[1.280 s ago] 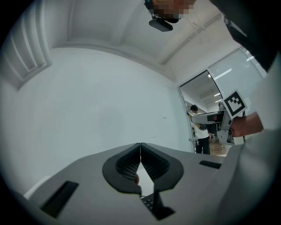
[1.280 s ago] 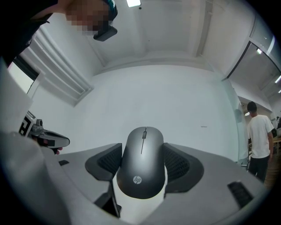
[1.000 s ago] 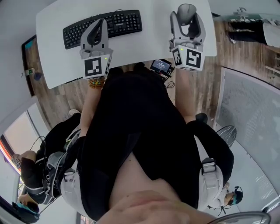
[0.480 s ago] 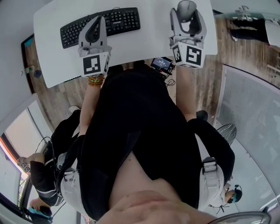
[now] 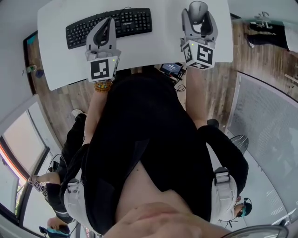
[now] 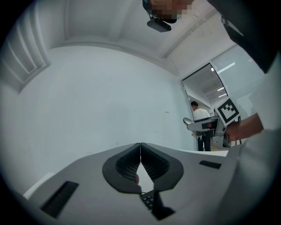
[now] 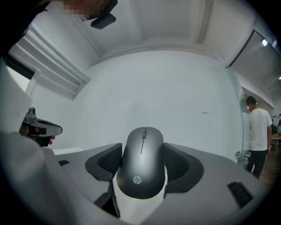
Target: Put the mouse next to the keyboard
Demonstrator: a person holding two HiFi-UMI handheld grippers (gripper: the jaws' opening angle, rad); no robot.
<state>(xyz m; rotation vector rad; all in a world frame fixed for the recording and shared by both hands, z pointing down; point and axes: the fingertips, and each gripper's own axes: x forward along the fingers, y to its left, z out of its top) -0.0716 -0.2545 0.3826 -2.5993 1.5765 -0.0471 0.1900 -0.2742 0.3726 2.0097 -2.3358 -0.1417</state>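
Note:
A black keyboard (image 5: 130,21) lies at the left of the white table (image 5: 158,39). My left gripper (image 5: 106,23) hovers over the keyboard's middle with its jaws pressed together and nothing between them; in the left gripper view a few keys (image 6: 148,201) show below the left gripper (image 6: 140,147). Over the table's right side, well apart from the keyboard, my right gripper (image 5: 199,10) is shut on a dark grey mouse (image 5: 199,7). In the right gripper view the mouse (image 7: 142,169) fills the gap between the ribbed pads (image 7: 176,165). Whether the mouse touches the table is unclear.
The table's near edge runs just behind both marker cubes. A small device with a screen (image 5: 171,69) sits below that edge, over the wooden floor (image 5: 60,102). A person in a white shirt (image 7: 258,132) stands far right. Other people (image 5: 56,186) are on the floor at lower left.
Both grippers keep their places relative to the keyboard and the right one still holds the mouse. The head view has shifted slightly, and the people at lower left have moved.

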